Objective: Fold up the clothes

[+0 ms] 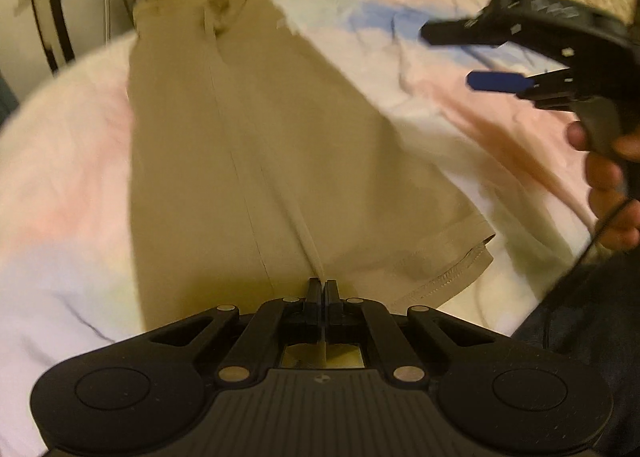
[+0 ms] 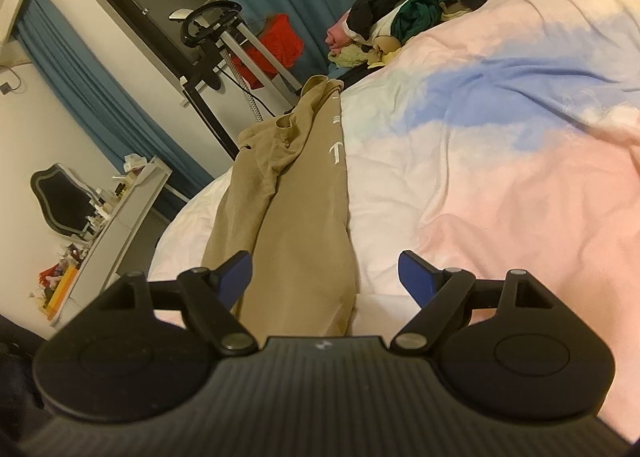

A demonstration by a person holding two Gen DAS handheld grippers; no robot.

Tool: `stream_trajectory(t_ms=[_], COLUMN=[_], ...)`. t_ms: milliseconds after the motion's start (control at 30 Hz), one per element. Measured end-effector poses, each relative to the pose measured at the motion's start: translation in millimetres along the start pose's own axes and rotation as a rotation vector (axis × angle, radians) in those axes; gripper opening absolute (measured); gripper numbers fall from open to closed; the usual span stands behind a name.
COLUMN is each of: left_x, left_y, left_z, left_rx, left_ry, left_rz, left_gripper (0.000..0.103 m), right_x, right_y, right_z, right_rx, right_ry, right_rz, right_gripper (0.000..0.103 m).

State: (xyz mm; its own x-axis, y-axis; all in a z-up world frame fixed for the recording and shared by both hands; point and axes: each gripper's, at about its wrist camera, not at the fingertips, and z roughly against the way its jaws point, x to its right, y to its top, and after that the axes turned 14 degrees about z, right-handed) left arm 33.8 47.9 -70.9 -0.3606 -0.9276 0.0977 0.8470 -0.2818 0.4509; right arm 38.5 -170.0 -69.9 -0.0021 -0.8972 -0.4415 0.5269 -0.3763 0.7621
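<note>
The tan trousers [image 1: 260, 161] are pinched at the hem by the left claw [image 1: 321, 289]; the right claw [image 2: 326, 277] is held spread wide above the bed [image 2: 500, 177].

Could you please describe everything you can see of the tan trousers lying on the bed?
The tan trousers are a soft, matte, cotton-like khaki garment, laid lengthwise on the pastel bedspread with the legs folded one over the other. The hems, with visible stitching, lie nearest the cameras; the bunched waistband reaches the far edge of the bed. Small white markings show near the waist. The left gripper is shut on a fold of fabric near the hem end, while the right gripper hangs open above, touching nothing.
</note>
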Motion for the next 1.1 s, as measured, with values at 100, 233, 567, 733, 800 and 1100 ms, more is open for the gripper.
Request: stream_trajectory(t_ms=[100, 233, 567, 733, 800, 1100], left_x=[-5.0, -10.0, -8.9, -17.0, -22.8, -53.7], left_y=[-0.7, -1.5, 28.8, 53.9, 56.4, 69.2], left_z=[-14.0, -16.3, 21.7, 33.4, 33.8, 27.6], left_rx=[-0.027, -0.042, 0.17, 0.291, 0.317, 0.516], left_ry=[-0.016, -0.089, -0.113, -0.064, -0.066, 0.022], left_rz=[0.052, 0.104, 0.277, 0.35, 0.368, 0.334], left_gripper=[0.002, 0.016, 0.075, 0.086, 0.088, 0.092], right_x=[-0.2, -1.1, -11.5, -13.1, -17.7, -47.7], right_y=[-1.1, -1.4, 1.0, 7.5, 15.4, 78.6], right_z=[1.5, 3.0, 2.8, -10.0, -26.1, -164.9], right_rx=[0.014, 0.036, 0.094, 0.094, 0.069, -0.008], right_ry=[0.016, 0.047, 0.069, 0.017, 0.006, -0.002], right_rz=[-0.001, -0.006, 0.031, 0.084, 0.13, 0.168], right_gripper=[0.082, 0.082, 0.08, 0.078, 0.077, 0.071])
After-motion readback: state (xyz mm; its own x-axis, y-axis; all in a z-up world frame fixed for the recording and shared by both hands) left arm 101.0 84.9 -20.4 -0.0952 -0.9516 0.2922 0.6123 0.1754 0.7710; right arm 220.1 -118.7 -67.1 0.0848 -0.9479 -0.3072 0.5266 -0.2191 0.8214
